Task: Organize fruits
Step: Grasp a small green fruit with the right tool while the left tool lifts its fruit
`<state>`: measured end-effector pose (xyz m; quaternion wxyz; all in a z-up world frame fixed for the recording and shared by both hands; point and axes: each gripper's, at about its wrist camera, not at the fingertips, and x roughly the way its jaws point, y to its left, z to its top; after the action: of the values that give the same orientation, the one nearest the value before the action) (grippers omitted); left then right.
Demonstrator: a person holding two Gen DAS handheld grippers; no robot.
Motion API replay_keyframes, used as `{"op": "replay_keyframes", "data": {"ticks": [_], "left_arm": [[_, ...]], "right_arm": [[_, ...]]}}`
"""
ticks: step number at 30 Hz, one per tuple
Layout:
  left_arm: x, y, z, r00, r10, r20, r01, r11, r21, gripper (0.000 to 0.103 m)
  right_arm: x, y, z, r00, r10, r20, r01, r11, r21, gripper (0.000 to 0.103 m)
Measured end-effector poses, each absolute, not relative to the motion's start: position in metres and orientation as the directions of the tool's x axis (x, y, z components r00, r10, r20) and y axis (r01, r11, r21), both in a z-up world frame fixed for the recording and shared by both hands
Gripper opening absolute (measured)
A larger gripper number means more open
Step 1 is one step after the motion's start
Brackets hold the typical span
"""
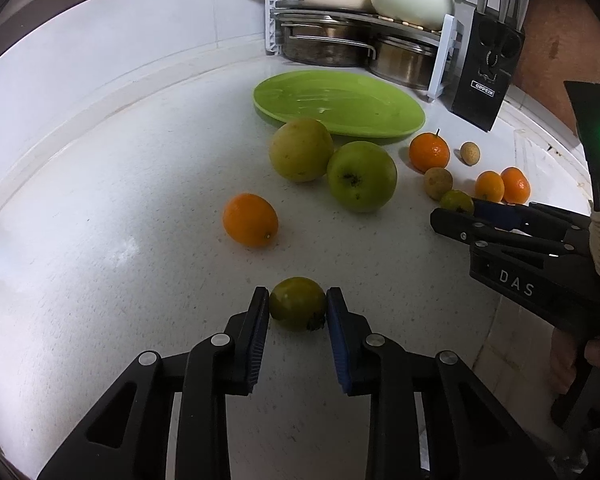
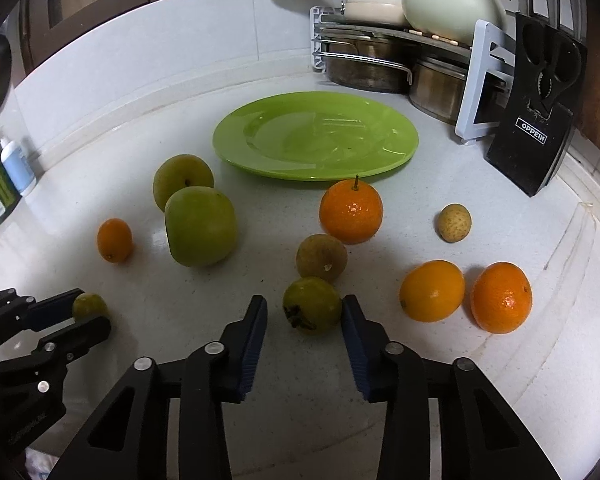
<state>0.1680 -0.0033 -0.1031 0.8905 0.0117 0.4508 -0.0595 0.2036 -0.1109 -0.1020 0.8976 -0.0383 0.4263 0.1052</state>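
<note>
A green plate [image 1: 340,104] [image 2: 316,136] lies empty at the back of the white counter. My left gripper [image 1: 298,304] is shut on a small green fruit [image 1: 298,303], which rests on the counter; both pads touch it. It also shows in the right wrist view [image 2: 89,306]. My right gripper [image 2: 305,310] is open around another small green fruit [image 2: 312,304], with a gap on the left side. Two green apples [image 1: 360,176] [image 2: 200,224], several oranges [image 2: 351,210] [image 1: 250,220] and two brown longans [image 2: 321,257] lie loose in front of the plate.
A pot rack [image 2: 400,60] with steel pots and cream cookware stands at the back right. A black knife block [image 2: 540,120] leans beside it. Bottles [image 2: 16,164] stand at the far left. The counter edge runs along the right.
</note>
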Motion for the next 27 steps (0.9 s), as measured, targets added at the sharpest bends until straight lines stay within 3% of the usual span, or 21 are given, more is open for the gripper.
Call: {"op": "replay_keyframes", "data": {"ticks": [3,27], "left_arm": [[0.169,-0.003,-0.101,0.587,-0.11,-0.802,0.128,0.991,-0.042,0.029],[0.182,0.011,-0.047,0.661,-0.252,-0.707,0.302,0.952,-0.056,0.029]], "right_arm": [[0.204,-0.112,-0.101,0.613,0.165,-0.773,-0.217,0.976,0.036,0.03],[0.187,-0.099,-0.064,0.672,0.139,-0.728,-0.135,0.989,0.065,0.03]]}}
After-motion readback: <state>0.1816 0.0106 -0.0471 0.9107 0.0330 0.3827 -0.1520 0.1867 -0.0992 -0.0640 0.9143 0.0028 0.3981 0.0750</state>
